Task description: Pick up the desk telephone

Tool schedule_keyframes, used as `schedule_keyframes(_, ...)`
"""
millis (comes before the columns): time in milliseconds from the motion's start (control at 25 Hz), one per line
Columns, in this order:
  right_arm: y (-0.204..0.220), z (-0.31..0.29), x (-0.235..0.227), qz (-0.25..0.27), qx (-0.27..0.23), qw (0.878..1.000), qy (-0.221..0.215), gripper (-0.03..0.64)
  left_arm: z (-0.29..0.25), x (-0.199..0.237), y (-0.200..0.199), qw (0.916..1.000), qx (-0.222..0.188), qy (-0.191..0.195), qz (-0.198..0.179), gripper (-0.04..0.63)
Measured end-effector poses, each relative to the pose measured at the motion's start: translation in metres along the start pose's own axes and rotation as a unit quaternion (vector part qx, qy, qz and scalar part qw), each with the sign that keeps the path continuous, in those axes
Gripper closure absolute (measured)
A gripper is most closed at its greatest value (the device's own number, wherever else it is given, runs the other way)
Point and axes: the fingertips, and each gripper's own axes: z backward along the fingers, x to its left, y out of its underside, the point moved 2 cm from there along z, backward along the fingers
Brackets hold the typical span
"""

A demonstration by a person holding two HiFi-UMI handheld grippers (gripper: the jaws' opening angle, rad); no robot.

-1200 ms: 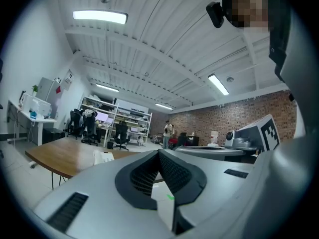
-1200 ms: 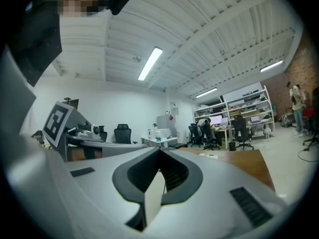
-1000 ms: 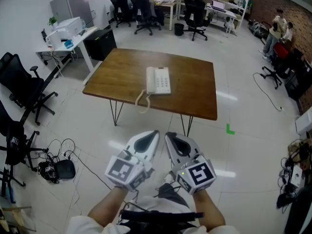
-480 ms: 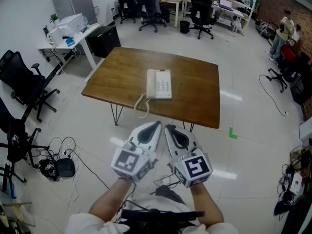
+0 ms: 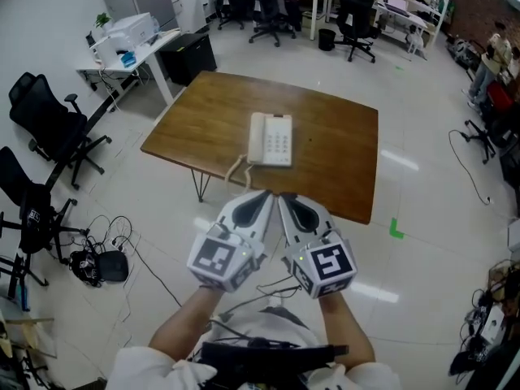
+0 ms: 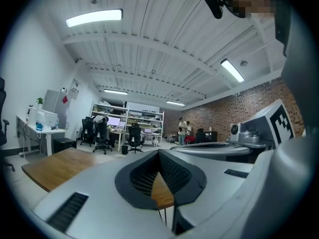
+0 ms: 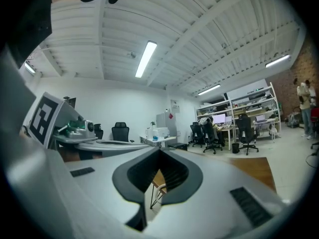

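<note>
A white desk telephone (image 5: 271,139) lies on the brown wooden table (image 5: 203,120), its coiled cord (image 5: 236,171) hanging over the near edge. My left gripper (image 5: 264,197) and right gripper (image 5: 286,199) are held side by side just short of the table's near edge, both shut and empty, pointing level at the table. In the left gripper view the tabletop (image 6: 52,167) shows past the closed jaws. The right gripper view shows the tabletop (image 7: 254,170) at right and the dangling cord (image 7: 158,188) beyond the jaws.
Black office chairs (image 5: 49,128) stand at the left, with cables and a dark device (image 5: 97,265) on the floor. A white desk with a printer (image 5: 130,35) is at back left. A green tape mark (image 5: 395,229) lies right of the table. People stand far right (image 5: 491,59).
Both grippers have moved forward toward the table together; the telephone and table now appear nearer. Jaws stayed shut.
</note>
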Motion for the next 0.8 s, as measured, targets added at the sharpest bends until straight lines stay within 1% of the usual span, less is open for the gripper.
schedule_keyframes(240, 0.002, -0.007, -0.022, -0.006, 0.004, 1.0, -0.009, 0.612, -0.02, 0.0, 0.009, 0.9996, 0.025, -0.011, 0.008, 0.594)
schedule_keyframes(360, 0.005, -0.005, -0.031, -0.01, 0.007, 1.0, -0.01, 0.612, -0.028, -0.005, 0.01, 0.9998, 0.017, -0.01, 0.003, 0.594)
schedule_keyframes(480, 0.003, -0.001, -0.038, -0.012, 0.002, 1.0, -0.01, 0.612, -0.031, -0.01, 0.015, 0.9996, 0.027, -0.01, -0.001, 0.594)
schedule_keyframes(800, 0.013, 0.0, -0.046, -0.019, 0.009, 1.0, -0.012, 0.612, -0.034, -0.007, 0.023, 0.9994, 0.028, -0.018, 0.009, 0.594)
